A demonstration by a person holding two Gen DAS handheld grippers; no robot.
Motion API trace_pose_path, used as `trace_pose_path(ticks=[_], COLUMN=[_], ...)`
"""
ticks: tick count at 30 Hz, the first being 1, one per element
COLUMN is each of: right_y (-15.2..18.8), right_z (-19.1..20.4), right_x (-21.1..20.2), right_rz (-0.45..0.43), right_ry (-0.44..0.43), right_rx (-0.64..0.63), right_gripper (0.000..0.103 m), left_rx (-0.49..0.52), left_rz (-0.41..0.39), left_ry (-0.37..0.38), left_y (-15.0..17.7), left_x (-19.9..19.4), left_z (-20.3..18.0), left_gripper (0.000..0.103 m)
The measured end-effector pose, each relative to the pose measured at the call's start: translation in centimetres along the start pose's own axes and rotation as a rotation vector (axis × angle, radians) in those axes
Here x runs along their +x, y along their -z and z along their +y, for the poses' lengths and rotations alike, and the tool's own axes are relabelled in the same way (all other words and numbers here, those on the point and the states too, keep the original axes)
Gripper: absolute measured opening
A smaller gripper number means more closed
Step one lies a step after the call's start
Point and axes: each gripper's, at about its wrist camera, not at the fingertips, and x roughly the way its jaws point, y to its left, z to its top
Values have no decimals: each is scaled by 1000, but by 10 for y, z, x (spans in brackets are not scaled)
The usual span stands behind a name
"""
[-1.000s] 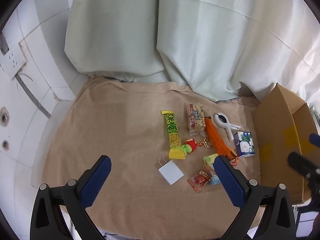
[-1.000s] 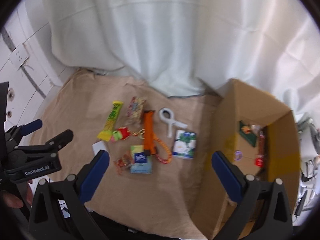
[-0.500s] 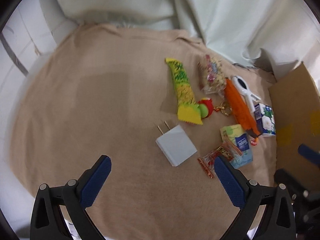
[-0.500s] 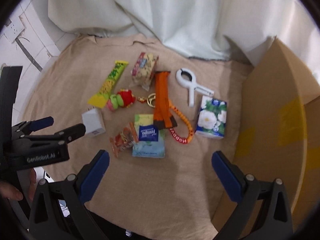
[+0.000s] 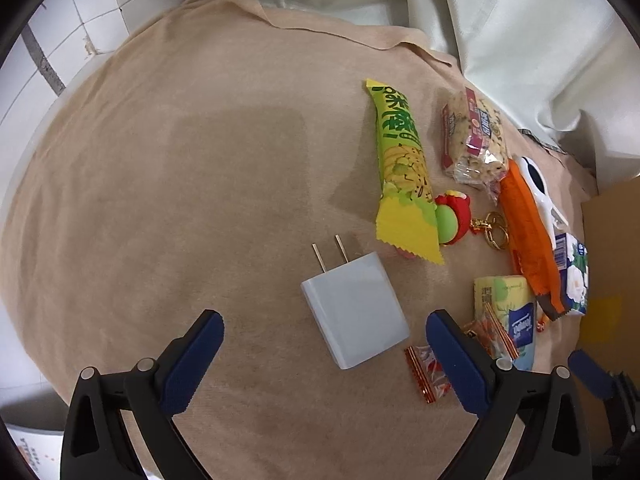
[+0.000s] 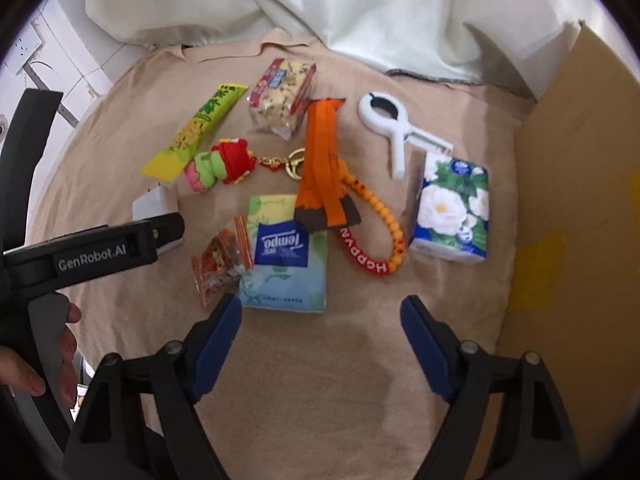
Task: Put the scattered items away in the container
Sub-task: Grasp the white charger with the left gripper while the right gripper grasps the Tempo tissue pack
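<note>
The left gripper (image 5: 322, 334) hung with its blue-padded jaws spread wide and empty, the white USB charger (image 5: 355, 309) lying flat on the tan cloth (image 5: 180, 184) between and just ahead of them, its two prongs pointing away; the right gripper (image 6: 320, 320) was likewise wide open and held nothing, poised over bare cloth just short of a Tempo tissue pack (image 6: 285, 254); a red candy wrapper (image 6: 220, 258) touched that pack's left edge, and an orange lanyard (image 6: 322, 160) lay across its far corner, trailing a beaded strap (image 6: 380, 216); beyond were a green-and-yellow snack stick (image 6: 200, 130), a plush keychain (image 6: 222, 164) touching its near end, a clear bag of crackers (image 6: 284, 94), and a white plastic clamp (image 6: 394, 128); a floral tissue pack (image 6: 454, 208) stood nearest the cardboard box (image 6: 580, 200), whose wall rose at the right, its inside hidden; a hand (image 6: 44, 356) gripped the left gripper's handle.
</note>
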Motion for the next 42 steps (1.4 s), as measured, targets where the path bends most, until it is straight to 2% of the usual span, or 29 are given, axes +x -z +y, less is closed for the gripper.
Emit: trace_pose_path(ticks=[4, 8, 11, 15, 20, 24, 28, 31, 36, 39, 41, 42], right_y=[1, 0, -2, 0, 2, 4, 4, 3, 1, -3, -4, -5], right_z=[2, 3, 5, 6, 5, 5, 6, 6, 12, 13, 13, 13], right_x=[7, 11, 13, 15, 20, 25, 28, 31, 32, 33, 34, 33], right_rz=[10, 10, 11, 11, 19, 28, 31, 34, 31, 25, 17, 11], right_ry=[-2, -16, -26, -23, -28, -13, -19, -11, -4, -15, -12, -2], right_rx=[0, 13, 18, 10, 23, 16, 21, 29, 37, 53, 69, 67], right_gripper=[85, 85, 85, 85, 85, 85, 85, 85, 85, 85, 81, 74], left_rx=[-6, 3, -13, 20, 52, 110, 174, 162, 186, 166, 144, 143], left_rz=[6, -21, -45, -50, -65, -89, -112, -128, -131, -132, -141, -148], left_ry=[-4, 18, 45, 15, 17, 15, 28, 41, 4, 12, 33, 39], left_y=[2, 2, 1, -1, -2, 4, 9, 10, 12, 11, 10, 10], left_x=[8, 7, 5, 4, 4, 1, 0, 1, 0, 1, 0, 0], left_z=[2, 6, 9, 4, 6, 5, 11, 15, 11, 11, 16, 17], left_gripper=[100, 97, 86, 67, 61, 50, 49, 50, 50, 50, 50, 50])
